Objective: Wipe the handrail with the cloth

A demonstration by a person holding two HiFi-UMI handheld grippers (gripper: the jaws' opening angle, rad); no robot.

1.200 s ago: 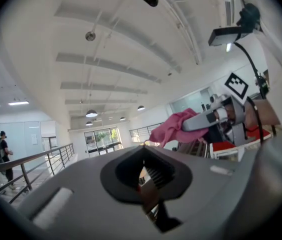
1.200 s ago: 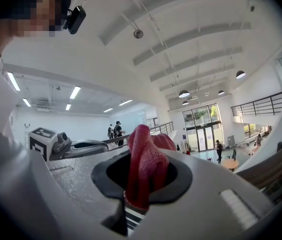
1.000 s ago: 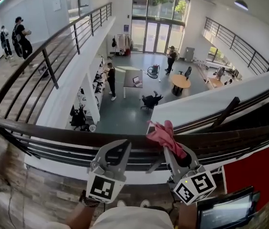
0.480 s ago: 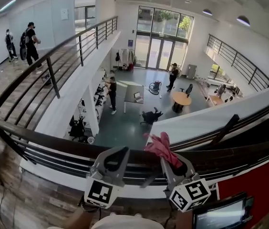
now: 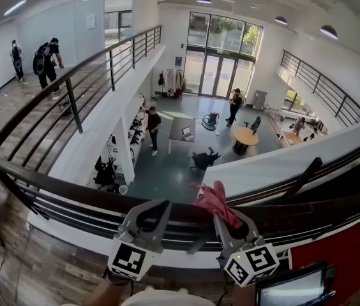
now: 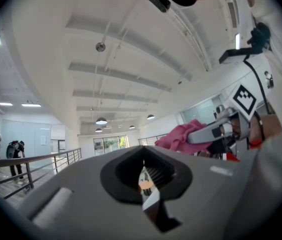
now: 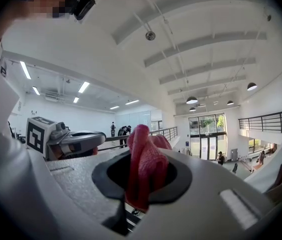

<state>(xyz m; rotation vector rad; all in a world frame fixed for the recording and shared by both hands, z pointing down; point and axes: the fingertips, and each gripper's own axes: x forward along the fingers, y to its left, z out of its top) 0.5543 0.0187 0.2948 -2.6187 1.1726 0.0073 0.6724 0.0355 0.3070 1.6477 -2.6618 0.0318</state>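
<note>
Pink cloth [image 5: 216,196] at the dark handrail [image 5: 65,192].
I'm clamping it in the right gripper [image 5: 233,222], holding the left gripper [image 5: 153,211] closed, empty.

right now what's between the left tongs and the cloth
Only the handrail: in the head view its dark top bar crosses the gap between left tongs and cloth.

Left gripper [image 5: 159,204], right gripper [image 5: 222,218]: jaws closed.

Bright daylight from tall windows [image 5: 221,43]; fisheye edges bend, darken.
</note>
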